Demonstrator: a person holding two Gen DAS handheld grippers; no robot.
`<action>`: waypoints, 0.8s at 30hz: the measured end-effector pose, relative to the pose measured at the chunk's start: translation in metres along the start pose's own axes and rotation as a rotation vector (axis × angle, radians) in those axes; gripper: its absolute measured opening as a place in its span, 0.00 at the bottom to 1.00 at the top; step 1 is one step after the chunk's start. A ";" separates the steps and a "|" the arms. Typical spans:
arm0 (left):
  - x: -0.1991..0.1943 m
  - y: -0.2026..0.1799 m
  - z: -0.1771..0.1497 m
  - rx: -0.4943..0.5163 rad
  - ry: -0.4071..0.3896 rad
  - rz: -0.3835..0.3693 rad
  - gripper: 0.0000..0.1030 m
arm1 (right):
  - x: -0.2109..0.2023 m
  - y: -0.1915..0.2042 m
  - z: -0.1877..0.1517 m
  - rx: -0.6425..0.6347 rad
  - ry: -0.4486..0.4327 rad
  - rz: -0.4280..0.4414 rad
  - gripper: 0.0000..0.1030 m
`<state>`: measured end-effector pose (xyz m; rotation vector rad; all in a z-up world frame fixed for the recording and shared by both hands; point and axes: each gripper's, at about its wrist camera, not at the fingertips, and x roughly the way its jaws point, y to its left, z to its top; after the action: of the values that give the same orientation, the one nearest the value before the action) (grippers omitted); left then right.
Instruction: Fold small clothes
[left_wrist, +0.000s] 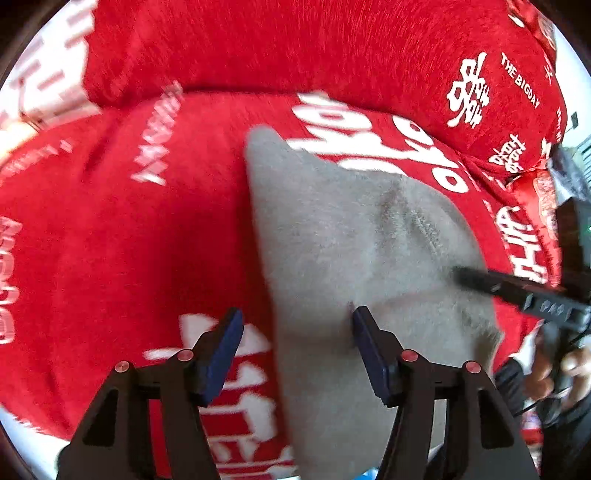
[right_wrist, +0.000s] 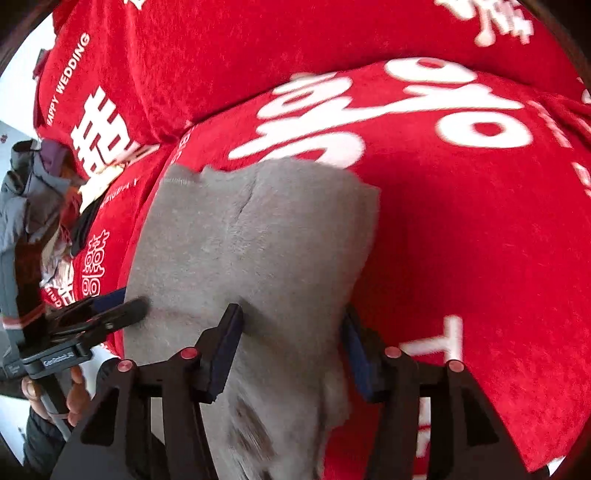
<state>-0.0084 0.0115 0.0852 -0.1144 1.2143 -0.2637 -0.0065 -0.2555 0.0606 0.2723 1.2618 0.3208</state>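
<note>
My left gripper (left_wrist: 297, 350) is black plastic: two angular arms with triangular cut-outs, each carrying a pair of small red round screws near the top. The fingers (left_wrist: 221, 354) are flat, dark navy pads with a matte face. My right gripper (right_wrist: 291, 350) is built the same, with black arms, red screws and navy fingers (right_wrist: 223, 350). Seen from the right camera, the left gripper's black body bears a small white label, too small to read. My left hand (right_wrist: 75, 398) shows bare skin and a dark sleeve. My right hand (left_wrist: 554, 373) shows bare skin with a pale fingernail and a dark cuff.
</note>
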 end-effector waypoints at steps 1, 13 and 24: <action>-0.012 -0.005 -0.009 0.031 -0.044 0.061 0.61 | -0.010 0.001 -0.005 -0.016 -0.030 -0.027 0.56; 0.007 -0.047 -0.053 0.146 -0.098 0.271 0.88 | -0.022 0.097 -0.109 -0.563 -0.071 -0.092 0.56; 0.011 -0.038 -0.054 0.109 -0.106 0.246 0.93 | -0.024 0.073 -0.095 -0.518 -0.082 0.013 0.56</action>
<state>-0.0604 -0.0247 0.0649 0.1138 1.0938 -0.1072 -0.1105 -0.1947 0.0820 -0.1486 1.0550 0.6265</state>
